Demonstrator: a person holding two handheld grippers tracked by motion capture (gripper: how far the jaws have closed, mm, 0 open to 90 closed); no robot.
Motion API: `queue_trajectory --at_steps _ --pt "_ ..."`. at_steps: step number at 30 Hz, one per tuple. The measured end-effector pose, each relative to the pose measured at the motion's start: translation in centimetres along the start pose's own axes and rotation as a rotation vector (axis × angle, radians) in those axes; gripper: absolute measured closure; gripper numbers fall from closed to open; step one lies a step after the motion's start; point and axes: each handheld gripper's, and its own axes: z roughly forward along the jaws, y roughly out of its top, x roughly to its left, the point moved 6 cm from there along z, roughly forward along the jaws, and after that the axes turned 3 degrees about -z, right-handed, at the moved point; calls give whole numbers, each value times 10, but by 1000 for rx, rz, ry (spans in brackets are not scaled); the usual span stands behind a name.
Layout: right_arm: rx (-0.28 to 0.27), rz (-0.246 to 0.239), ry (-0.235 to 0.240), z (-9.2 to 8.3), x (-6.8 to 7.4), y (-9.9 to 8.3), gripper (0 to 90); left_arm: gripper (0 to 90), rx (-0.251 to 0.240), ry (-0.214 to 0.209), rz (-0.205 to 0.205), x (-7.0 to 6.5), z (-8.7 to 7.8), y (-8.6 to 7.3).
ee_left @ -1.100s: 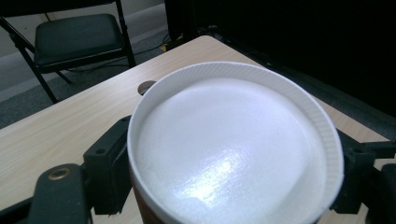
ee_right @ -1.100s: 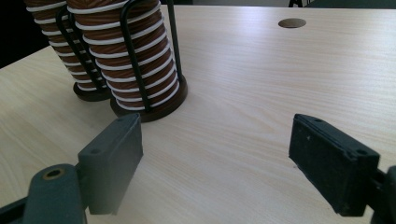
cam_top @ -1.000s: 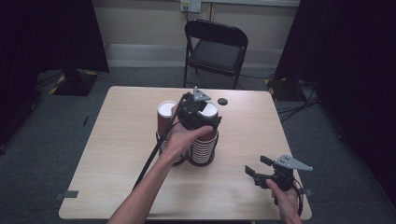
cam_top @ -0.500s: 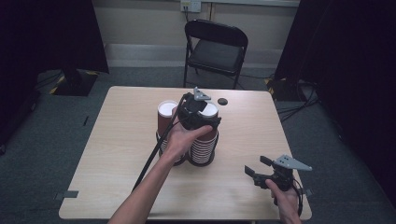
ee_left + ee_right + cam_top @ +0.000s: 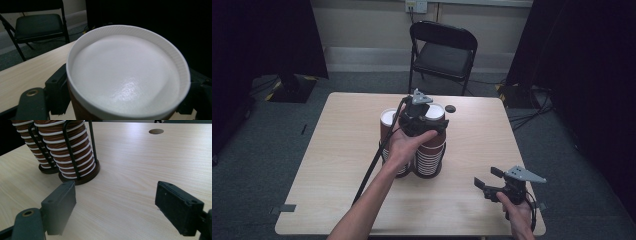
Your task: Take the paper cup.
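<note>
Jaws of the left gripper (image 5: 424,119) sit either side of the top paper cup (image 5: 127,72) on the right-hand cup stack (image 5: 430,150), mid-worktop (image 5: 337,150); little differs from a second ago, so the lift looks unstarted. At five o'clock, the right gripper (image 5: 486,179) idles with jaws released.

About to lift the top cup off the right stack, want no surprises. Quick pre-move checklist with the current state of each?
1. Left tool at the top cup, jaws either side under the rim: ok.
2. Pads actually pressing on the cup: cannot tell.
3. Right tool open and empty, clear of the stacks: ok.
4. Wire holder upright on the table: ok.
5. Left cup stack clear of the lift path: cannot tell.
</note>
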Motion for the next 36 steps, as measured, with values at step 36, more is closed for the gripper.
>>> queue_trajectory --at_steps 36 --pt "5 -10 -2 1 -1 0 165 203 -198 -72 -63 11 -30 16"
